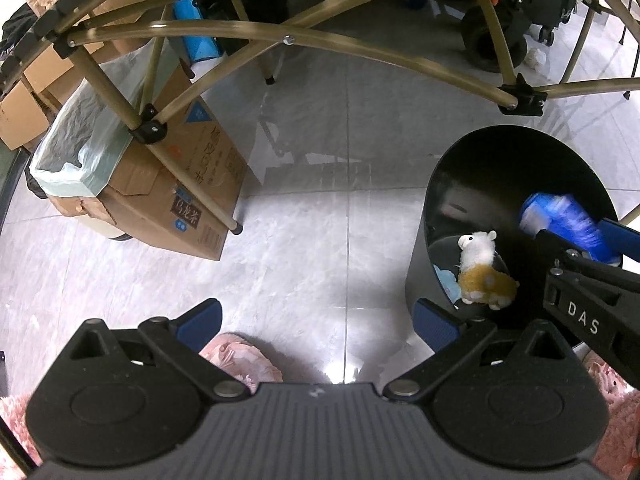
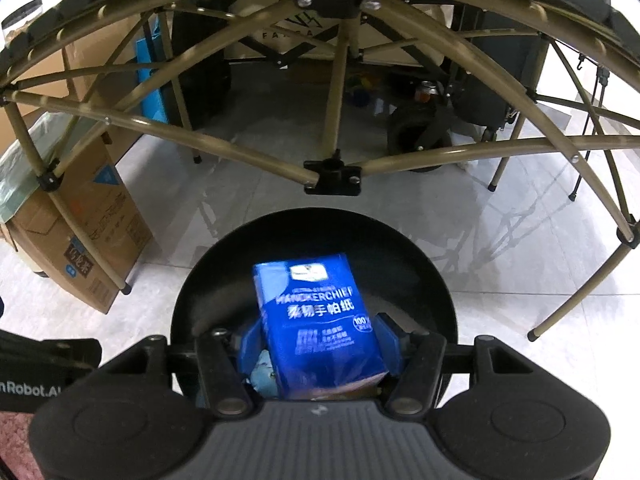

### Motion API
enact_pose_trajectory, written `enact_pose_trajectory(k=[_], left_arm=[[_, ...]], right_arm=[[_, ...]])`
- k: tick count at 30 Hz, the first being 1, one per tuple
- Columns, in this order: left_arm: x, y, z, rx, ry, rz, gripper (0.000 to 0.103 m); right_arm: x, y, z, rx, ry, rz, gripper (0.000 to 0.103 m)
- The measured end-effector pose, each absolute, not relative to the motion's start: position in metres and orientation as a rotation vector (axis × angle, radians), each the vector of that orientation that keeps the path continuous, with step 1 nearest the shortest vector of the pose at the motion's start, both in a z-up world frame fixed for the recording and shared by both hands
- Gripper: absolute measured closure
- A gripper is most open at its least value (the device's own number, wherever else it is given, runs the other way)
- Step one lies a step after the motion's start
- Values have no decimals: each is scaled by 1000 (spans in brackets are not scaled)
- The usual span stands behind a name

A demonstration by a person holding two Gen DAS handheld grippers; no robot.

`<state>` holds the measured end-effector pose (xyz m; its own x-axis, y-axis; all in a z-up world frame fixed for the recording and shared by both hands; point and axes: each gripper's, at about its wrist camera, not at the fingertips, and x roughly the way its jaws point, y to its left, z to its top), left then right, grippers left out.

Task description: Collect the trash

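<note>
Over the black bin [image 2: 420,256]: one right gripper [image 2: 316,344], blue pads closed against both sides of one blue tissue pack [image 2: 316,316]. Pack glossy, box-shaped, white print on the face, held above the bin mouth, long axis pointing away from the camera. Same pack seen from the left wrist view [image 1: 560,220], blurred, clamped between the right gripper's [image 1: 576,236] blue fingers [image 1: 620,236] at the bin's right rim.

Inside the bin [image 1: 480,160]: one plush alpaca [image 1: 484,272], fuzzy, white head and tan body, lying on the bottom; one scrap of light blue material [image 1: 446,278] beside it, identity unclear. Bin round, smooth, matte black walls.

Left of the bin: one left gripper [image 1: 320,320], fingers spread wide, nothing between the ribbed blue pads [image 1: 200,320], tilted down toward the grey tiled floor [image 1: 320,208]. Right-hand pad close to the bin's outer wall.

Further left of the bin: one cardboard box [image 1: 192,184] with printed labels, lined with a thin pale green plastic bag [image 1: 80,152], crinkled.

Beyond the bin: one folding frame of tan metal tubes [image 1: 360,48] with black plastic joints, legs on the floor. One pink fluffy slipper [image 1: 240,356] below the left gripper.
</note>
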<state>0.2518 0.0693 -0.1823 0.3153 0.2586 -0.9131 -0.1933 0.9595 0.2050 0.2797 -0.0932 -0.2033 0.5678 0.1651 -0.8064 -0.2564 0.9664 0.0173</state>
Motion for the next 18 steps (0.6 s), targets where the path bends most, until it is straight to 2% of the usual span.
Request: enact_pose_trajectory(k=[2, 3, 5, 18], left_arm=[[251, 69, -182, 60, 1213, 302, 0], [252, 69, -182, 61, 1212, 307, 0], [252, 70, -182, 60, 1208, 317, 0], [253, 70, -184, 66, 1215, 321, 0]], right_arm=[[280, -92, -203, -116, 928, 247, 45], [279, -92, -203, -122, 923, 240, 38], [280, -92, -203, -131, 924, 228, 2], [280, -91, -206, -152, 935, 224, 0]])
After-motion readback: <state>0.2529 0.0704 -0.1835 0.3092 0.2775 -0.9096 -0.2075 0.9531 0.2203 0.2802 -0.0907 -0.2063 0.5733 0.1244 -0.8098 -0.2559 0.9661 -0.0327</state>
